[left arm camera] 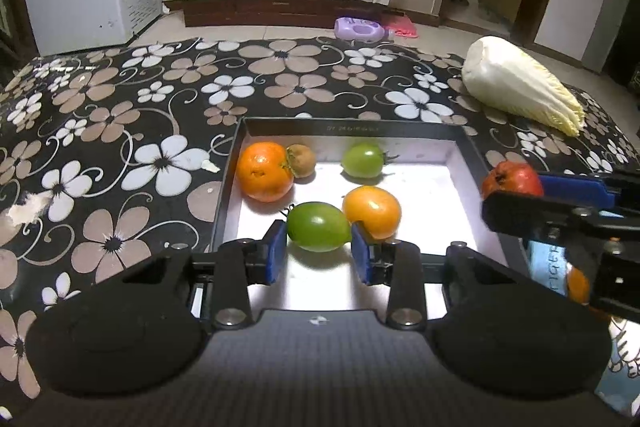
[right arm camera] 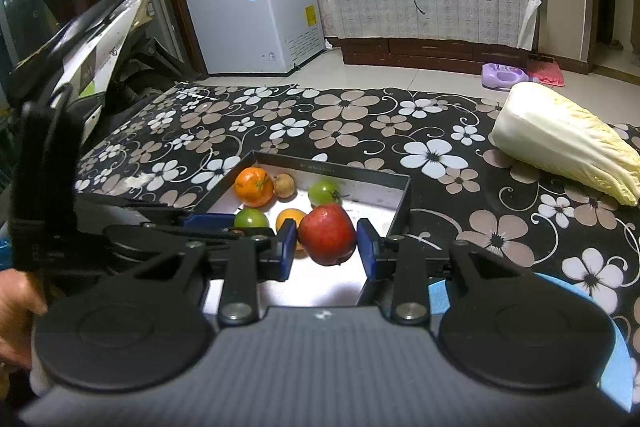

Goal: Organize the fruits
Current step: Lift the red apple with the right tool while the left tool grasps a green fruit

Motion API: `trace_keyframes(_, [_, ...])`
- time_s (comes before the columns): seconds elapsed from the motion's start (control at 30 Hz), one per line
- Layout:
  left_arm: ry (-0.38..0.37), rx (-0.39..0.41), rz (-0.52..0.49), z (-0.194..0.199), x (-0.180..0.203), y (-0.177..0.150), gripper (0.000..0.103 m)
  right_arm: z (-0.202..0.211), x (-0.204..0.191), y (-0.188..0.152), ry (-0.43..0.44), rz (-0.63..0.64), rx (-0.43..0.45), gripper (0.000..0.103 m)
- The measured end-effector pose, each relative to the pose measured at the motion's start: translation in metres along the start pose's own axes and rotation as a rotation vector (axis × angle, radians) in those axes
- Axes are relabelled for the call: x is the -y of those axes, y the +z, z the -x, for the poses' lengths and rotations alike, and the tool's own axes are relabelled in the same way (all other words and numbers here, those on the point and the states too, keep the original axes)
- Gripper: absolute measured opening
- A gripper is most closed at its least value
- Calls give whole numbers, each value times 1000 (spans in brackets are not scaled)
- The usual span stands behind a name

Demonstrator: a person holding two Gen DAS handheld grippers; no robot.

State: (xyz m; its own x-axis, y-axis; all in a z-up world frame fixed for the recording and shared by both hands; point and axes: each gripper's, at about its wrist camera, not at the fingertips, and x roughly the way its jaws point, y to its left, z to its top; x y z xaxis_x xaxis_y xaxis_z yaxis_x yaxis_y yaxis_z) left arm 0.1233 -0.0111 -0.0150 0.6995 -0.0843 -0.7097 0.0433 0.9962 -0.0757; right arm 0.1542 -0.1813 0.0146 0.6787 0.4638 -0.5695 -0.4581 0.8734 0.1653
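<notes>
Floral cloth carries a box of fruit. Left gripper brackets a green tomato, contact unclear; right gripper seems to pinch an apple, which could roll if released high.

A tray lies on the worktop, straight ahead of the left gripper. A tomato sits between that gripper's fingers, a round fruit touching it on the right. Farther ahead in the tray, an orange lies to the left with a kiwi against its right side, and a second tomato lies to the right. An apple sits between the right gripper's fingers, above the tray's right part. A cabbage lies on the worktop, outside the tray, far right of both grippers.
</notes>
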Motion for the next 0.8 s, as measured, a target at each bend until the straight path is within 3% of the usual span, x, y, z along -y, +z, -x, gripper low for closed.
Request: trace_keyframes(0.8, [26, 26, -33, 49, 22, -23, 41, 35, -18, -18, -22, -42, 45, 36])
